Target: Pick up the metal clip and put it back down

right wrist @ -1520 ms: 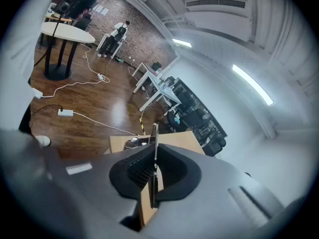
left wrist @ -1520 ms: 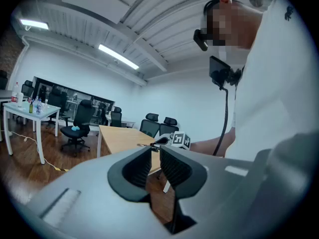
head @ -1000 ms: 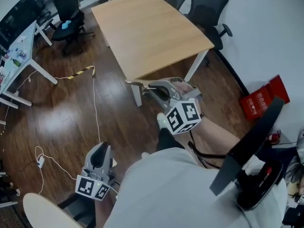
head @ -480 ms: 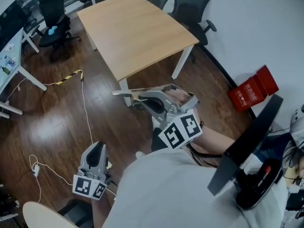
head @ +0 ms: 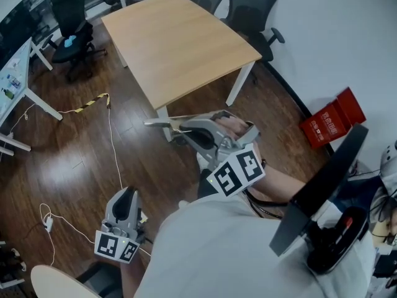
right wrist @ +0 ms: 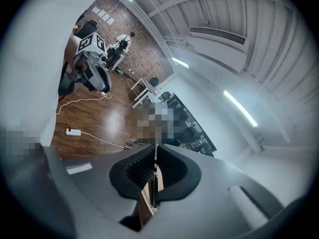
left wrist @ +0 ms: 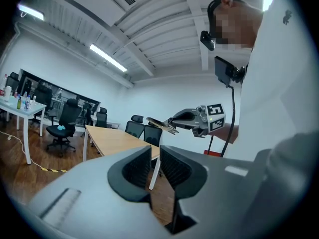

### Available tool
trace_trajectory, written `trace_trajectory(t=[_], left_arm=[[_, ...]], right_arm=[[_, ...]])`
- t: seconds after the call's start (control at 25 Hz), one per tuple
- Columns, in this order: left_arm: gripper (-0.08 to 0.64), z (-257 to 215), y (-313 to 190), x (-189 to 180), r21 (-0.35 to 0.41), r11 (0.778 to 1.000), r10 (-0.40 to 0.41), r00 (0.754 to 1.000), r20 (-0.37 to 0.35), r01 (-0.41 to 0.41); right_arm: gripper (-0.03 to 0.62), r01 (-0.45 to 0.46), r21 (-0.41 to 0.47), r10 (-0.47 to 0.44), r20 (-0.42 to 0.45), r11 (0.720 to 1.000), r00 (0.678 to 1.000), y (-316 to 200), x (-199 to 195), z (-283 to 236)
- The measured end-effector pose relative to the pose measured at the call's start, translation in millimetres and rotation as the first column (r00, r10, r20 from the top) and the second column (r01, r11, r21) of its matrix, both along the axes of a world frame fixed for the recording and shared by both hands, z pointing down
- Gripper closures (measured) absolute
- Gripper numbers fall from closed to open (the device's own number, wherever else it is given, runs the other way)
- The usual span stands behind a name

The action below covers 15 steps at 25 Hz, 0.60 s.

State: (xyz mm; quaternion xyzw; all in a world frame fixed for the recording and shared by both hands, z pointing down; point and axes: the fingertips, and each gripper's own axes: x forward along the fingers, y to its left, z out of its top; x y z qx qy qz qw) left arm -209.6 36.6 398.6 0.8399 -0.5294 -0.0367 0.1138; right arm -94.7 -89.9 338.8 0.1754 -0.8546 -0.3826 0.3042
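The metal clip (head: 160, 122) is a thin flat strip that sticks out to the left from my right gripper (head: 184, 129), which is shut on it. I hold it in the air in front of me, above the wooden floor and short of the light wooden table (head: 180, 42). In the right gripper view the clip (right wrist: 155, 176) stands edge-on between the pressed pads. The left gripper view shows the right gripper (left wrist: 172, 125) and the clip (left wrist: 158, 123) from the side. My left gripper (head: 127, 198) hangs low at the left, jaws a narrow gap apart, nothing between them (left wrist: 155, 166).
Black office chairs (head: 254, 8) stand behind the table, another (head: 68, 36) at the far left beside a white desk (head: 15, 73). A white cable (head: 115, 160) and striped tape (head: 93, 101) lie on the floor. A red box (head: 332, 121) sits by the wall; dark equipment (head: 329, 222) at lower right.
The view shifted a second ago, so the table sits more to the left. My right gripper with the clip drifted slightly down-left in view. Over the last half second almost nothing moved.
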Motion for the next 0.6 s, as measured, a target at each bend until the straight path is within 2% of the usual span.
trace_trajectory(t=[0.32, 0.44, 0.6], left_arm=[[0.515, 1.5, -23.9, 0.3, -0.02, 0.999, -0.028, 1.0, 0.003, 0.028], [0.515, 1.9, -40.5, 1.0, -0.029, 0.999, -0.046, 0.999, 0.004, 0.046], [0.515, -0.8, -70.9, 3.4, -0.037, 0.997, -0.068, 0.998, 0.011, 0.069]], right_arm=[[0.588, 0.009, -0.014, -0.009, 0.0, 1.0, 1.0, -41.3, 2.5, 9.6], [0.588, 0.004, -0.02, -0.004, -0.01, 1.0, 1.0, -78.0, 6.2, 21.6], [0.588, -0.021, -0.037, 0.018, -0.055, 0.999, 0.998, -151.7, 15.4, 61.7]])
